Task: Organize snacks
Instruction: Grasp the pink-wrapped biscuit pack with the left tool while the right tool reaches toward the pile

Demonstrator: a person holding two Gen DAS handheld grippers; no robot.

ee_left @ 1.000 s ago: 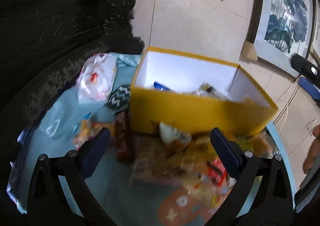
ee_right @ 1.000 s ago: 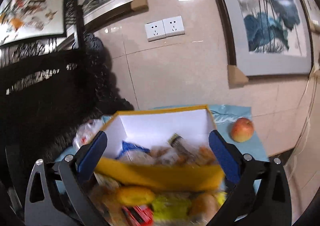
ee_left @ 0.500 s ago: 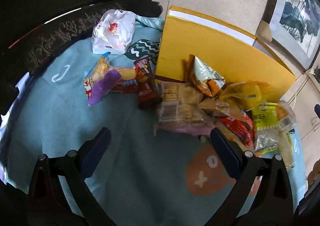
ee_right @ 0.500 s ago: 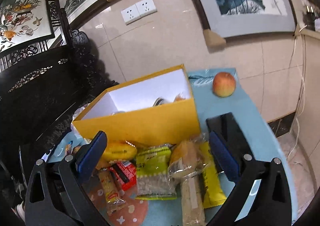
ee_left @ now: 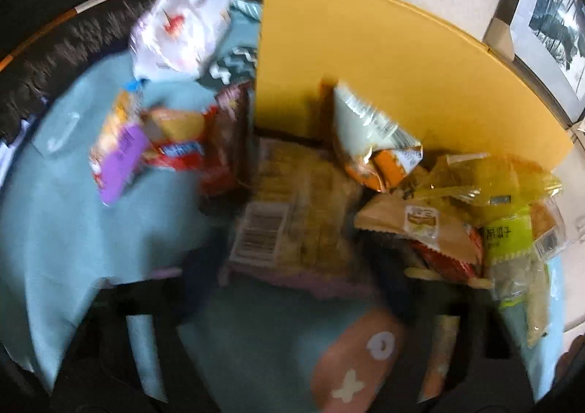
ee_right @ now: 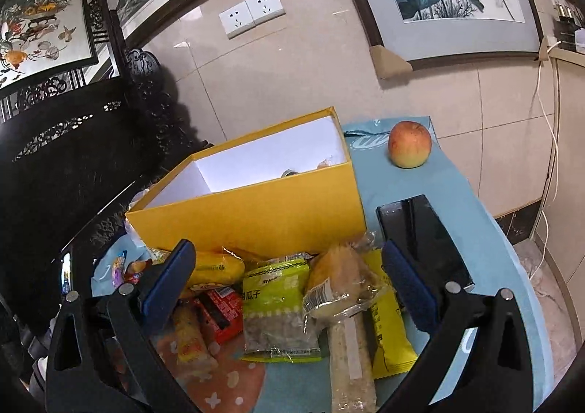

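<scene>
- The right gripper (ee_right: 289, 288) is hovering with its jaws spread wide and nothing between them, over the snack pile by the near edge of the tabletop (ee_right: 486, 241).
- The left gripper (ee_left: 292, 307) is showing only as dark blur (whether it is wide or narrow, I cannot tell), just before a biscuit pack (ee_left: 292, 219).
- The yellow box (ee_right: 256, 208) is standing open behind the pile, a few snacks lying inside.
- A green seed packet (ee_right: 278, 307) is lying touching a wrapped bread roll (ee_right: 343, 288).
- An apple (ee_right: 409, 144) is sitting near the far edge, with a black phone (ee_right: 424, 241) lying between it and the pile.
</scene>
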